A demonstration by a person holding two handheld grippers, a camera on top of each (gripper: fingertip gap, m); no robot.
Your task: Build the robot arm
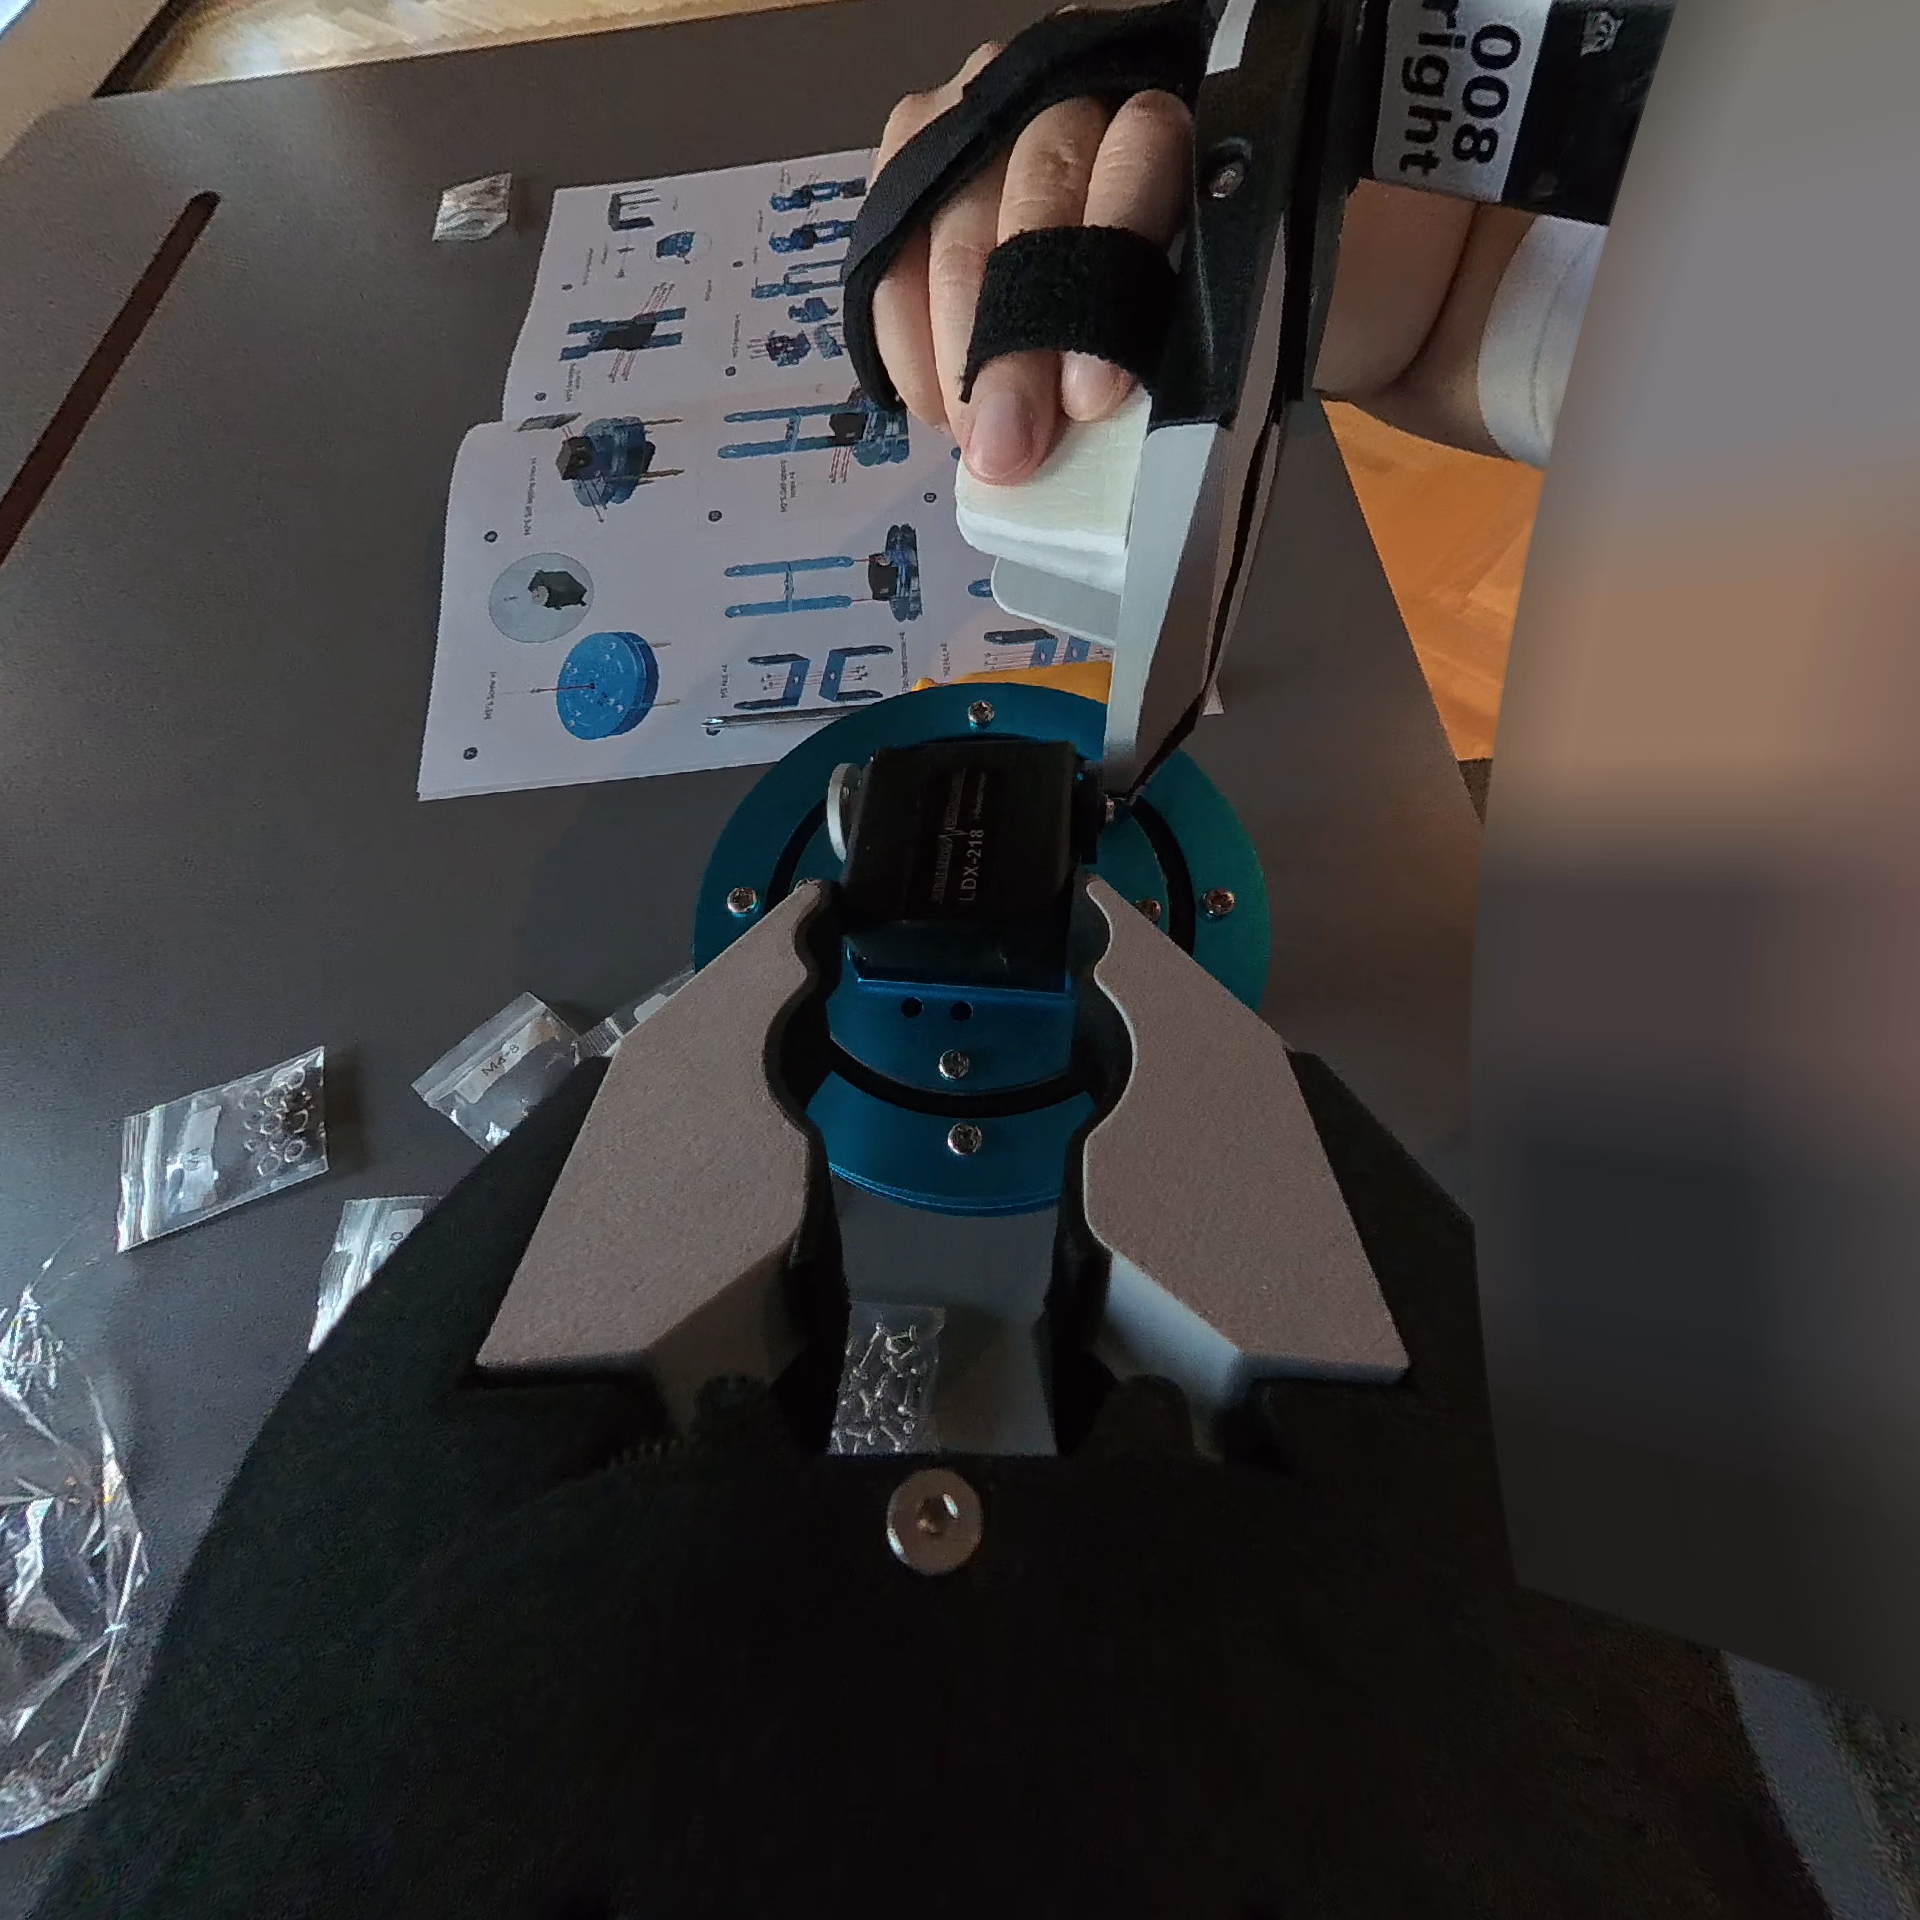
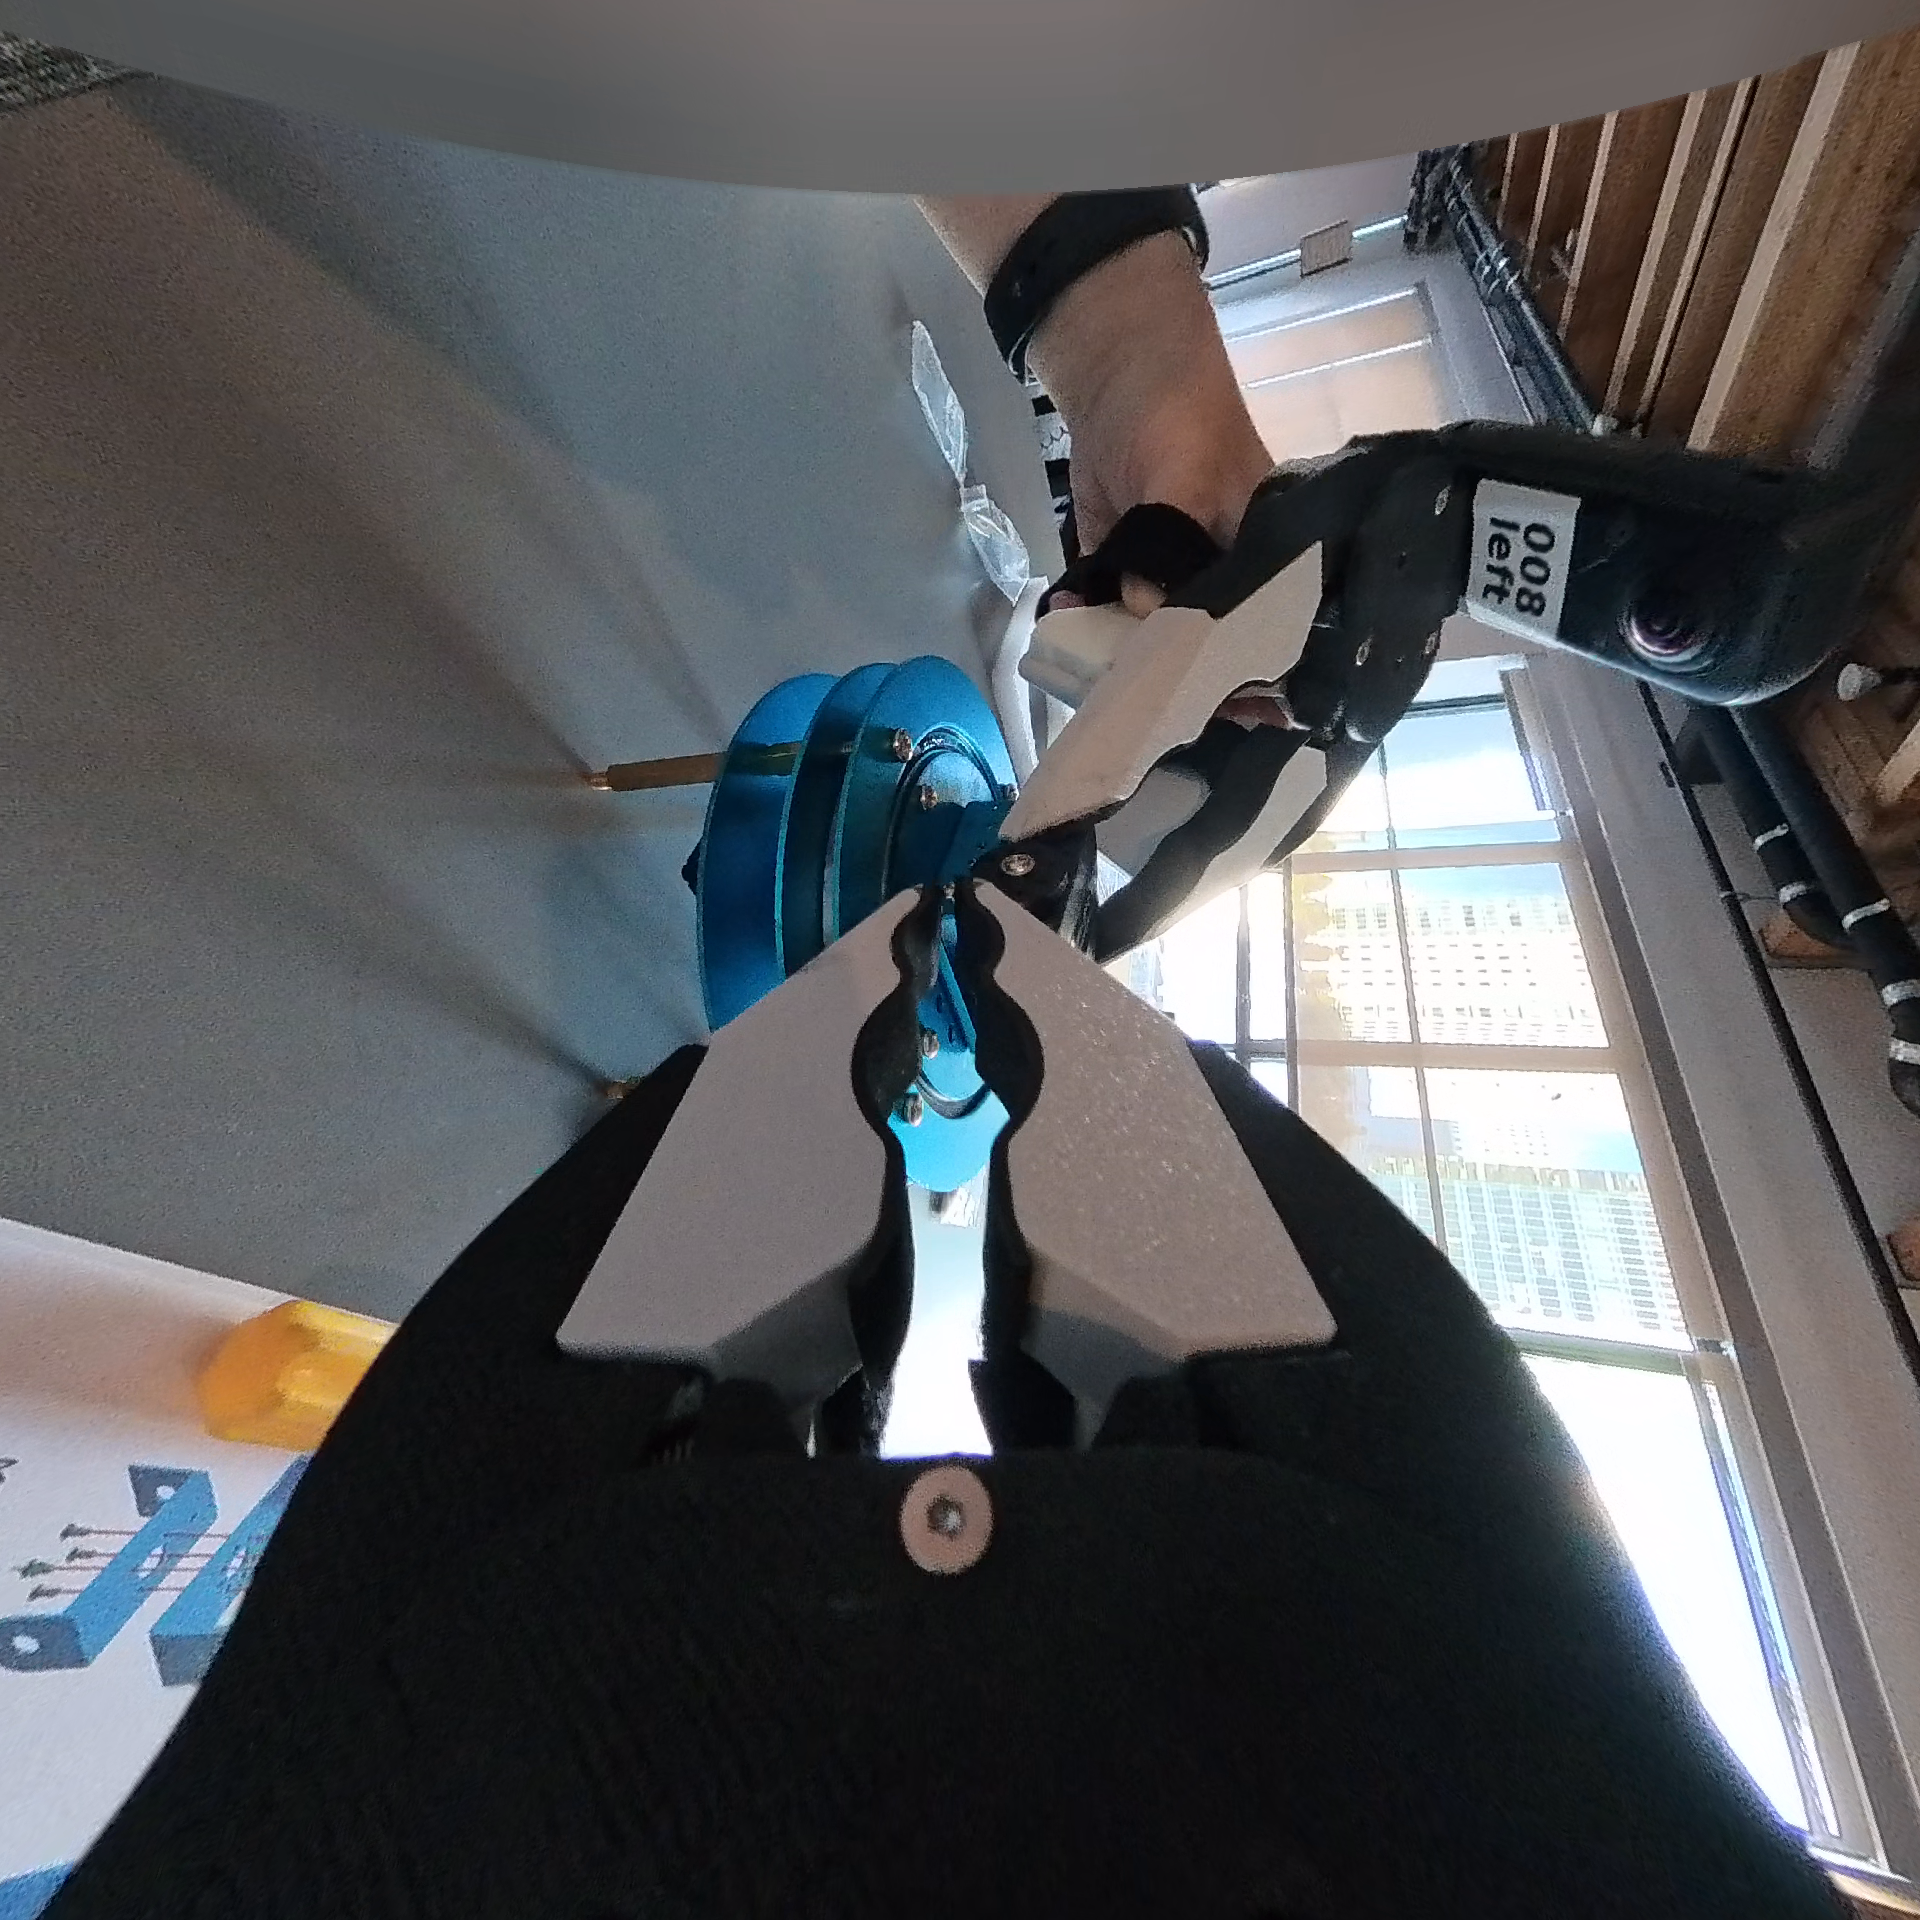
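Note:
A black servo (image 1: 961, 831) sits in a blue bracket (image 1: 956, 1013) on a round blue base (image 1: 748, 862) on the dark table. My left gripper (image 1: 953, 896) is shut on the servo, one finger on each side. My right gripper (image 1: 1117, 784) comes down from above, its tips at the servo's right end by a small screw. In the right wrist view my right gripper (image 2: 940, 888) is shut, tips against the base (image 2: 769, 862); what they pinch is hidden. The left gripper's fingertip (image 2: 1023, 816) touches the bracket there.
An illustrated instruction sheet (image 1: 665, 499) lies behind the base, with a yellow-handled screwdriver (image 2: 291, 1371) on it. Small bags of screws (image 1: 223, 1143) lie at the left, one (image 1: 888, 1382) under my left gripper. Brass standoffs (image 2: 675, 774) hold the base up. The table edge (image 1: 1392, 623) is at the right. My right fingertips sit around 4 centimeters from my left ones.

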